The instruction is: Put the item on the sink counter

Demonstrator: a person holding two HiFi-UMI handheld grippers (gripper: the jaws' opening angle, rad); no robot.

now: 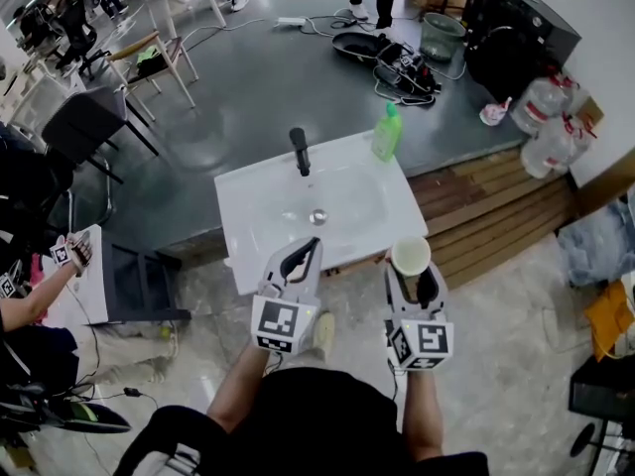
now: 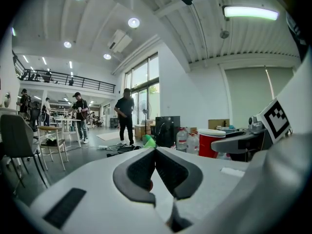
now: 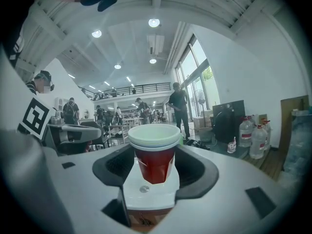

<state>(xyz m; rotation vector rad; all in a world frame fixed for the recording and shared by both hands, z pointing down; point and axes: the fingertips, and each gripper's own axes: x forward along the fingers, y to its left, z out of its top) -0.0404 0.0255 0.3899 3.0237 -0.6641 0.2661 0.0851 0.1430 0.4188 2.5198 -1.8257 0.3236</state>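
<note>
Left gripper (image 1: pixel 302 258) was clenched empty, jaws together, by the white sink counter's (image 1: pixel 245 202) front edge. Right gripper (image 1: pixel 413 280) clamped an upright red cup (image 1: pixel 410 255), held near the counter's front right corner.

Green bottle (image 1: pixel 387 132), water jugs (image 1: pixel 544 105), wooden chair (image 1: pixel 157 56), tangled cables (image 1: pixel 402 72)
</note>
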